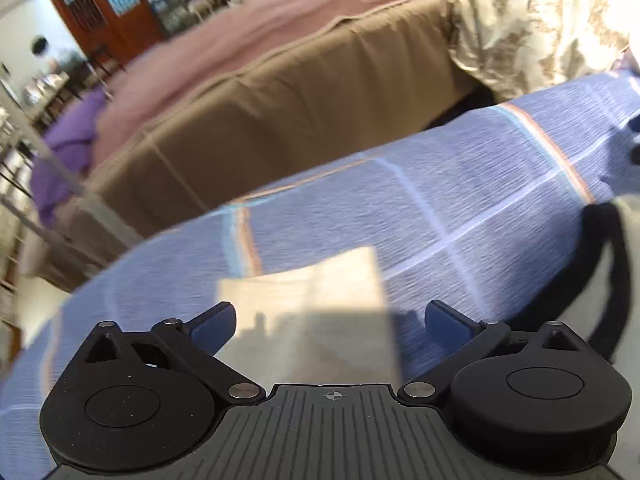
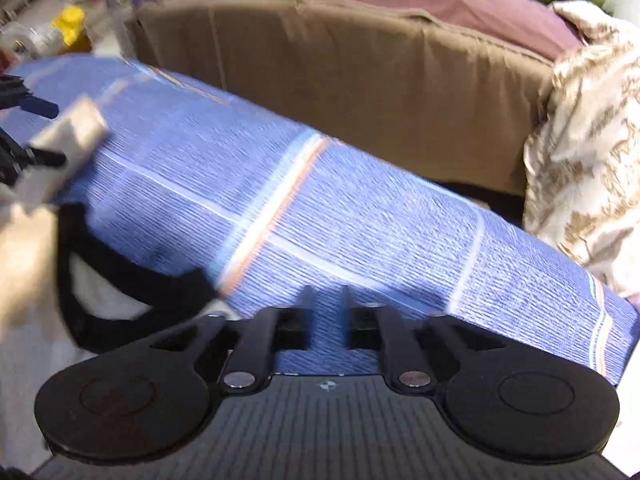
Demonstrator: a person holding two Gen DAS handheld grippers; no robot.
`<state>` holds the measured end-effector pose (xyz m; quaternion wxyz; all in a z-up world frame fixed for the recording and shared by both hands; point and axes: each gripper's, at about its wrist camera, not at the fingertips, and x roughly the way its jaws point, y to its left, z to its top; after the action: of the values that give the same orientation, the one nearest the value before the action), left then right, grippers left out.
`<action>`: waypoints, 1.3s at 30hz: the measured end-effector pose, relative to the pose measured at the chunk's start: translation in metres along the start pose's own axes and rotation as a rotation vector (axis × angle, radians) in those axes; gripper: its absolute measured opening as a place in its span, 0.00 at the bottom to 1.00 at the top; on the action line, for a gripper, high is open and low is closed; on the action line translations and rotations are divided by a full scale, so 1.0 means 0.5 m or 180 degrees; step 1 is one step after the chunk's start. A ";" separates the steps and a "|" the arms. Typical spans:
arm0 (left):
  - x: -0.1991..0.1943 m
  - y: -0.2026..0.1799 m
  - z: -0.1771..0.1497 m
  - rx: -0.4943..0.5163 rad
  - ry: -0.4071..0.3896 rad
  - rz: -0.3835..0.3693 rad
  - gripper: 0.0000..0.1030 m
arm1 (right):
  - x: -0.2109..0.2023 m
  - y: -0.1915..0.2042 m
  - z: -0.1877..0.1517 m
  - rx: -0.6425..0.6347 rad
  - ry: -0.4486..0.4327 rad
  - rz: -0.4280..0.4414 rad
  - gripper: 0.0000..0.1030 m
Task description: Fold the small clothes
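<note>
Folded cream cloth [image 1: 308,304] lies flat on the blue checked cover [image 1: 460,184], near its front edge, between the wide-apart fingers of the left gripper [image 1: 330,322], which do not touch it. Right gripper [image 2: 326,312] hangs over bare cover with a gap between its fingers, holding nothing. White garment with black trim [image 2: 104,280] lies at its left, at the cover's edge

Ahead of the left tool [image 1: 330,322], matt black plastic with shiny metal pivot pins, lies a cream folded cloth [image 1: 312,304] of soft, fine-ribbed weave. Under it spreads a blue checked bedsheet [image 1: 460,200], crinkly woven cotton; beyond it, a smooth brown fabric bed cover [image 1: 304,92].
</note>
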<state>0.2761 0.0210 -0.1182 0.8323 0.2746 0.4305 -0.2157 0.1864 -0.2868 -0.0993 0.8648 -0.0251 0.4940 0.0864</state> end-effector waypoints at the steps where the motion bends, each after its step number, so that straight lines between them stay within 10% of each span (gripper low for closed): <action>1: 0.002 0.011 -0.013 -0.0016 0.0074 0.0071 1.00 | -0.011 0.006 -0.009 0.0051 -0.0012 0.0034 0.86; 11: 0.019 0.183 -0.153 -0.1203 0.0595 0.0353 1.00 | -0.102 0.123 -0.162 0.0663 -0.0137 0.0516 0.90; 14: 0.064 0.194 -0.168 -0.1585 0.0843 -0.0055 1.00 | -0.121 0.141 -0.205 0.1032 -0.0069 0.0572 0.91; 18: 0.053 0.163 -0.152 -0.1715 0.0526 -0.0207 1.00 | -0.144 0.154 -0.231 0.1273 -0.0066 0.0517 0.92; 19: 0.044 0.157 -0.144 -0.1743 0.0471 -0.0293 0.74 | -0.147 0.153 -0.234 0.1334 -0.0064 0.0519 0.92; 23: -0.023 0.157 -0.134 -0.1784 0.0200 -0.0309 0.67 | -0.165 0.150 -0.245 0.1465 -0.0122 0.0526 0.92; 32: -0.322 0.356 -0.288 -0.2740 -0.0464 0.0745 0.67 | -0.199 0.133 -0.270 0.1672 -0.0217 0.0493 0.92; 39: -0.419 0.385 -0.506 -0.3223 -0.0068 0.1301 0.67 | -0.194 0.142 -0.278 0.1666 -0.0194 0.0535 0.92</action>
<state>0.1272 0.3547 -0.0123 0.8897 -0.0846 0.4100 0.1819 0.0078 -0.2469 -0.0841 0.8462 0.2428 0.4736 0.0279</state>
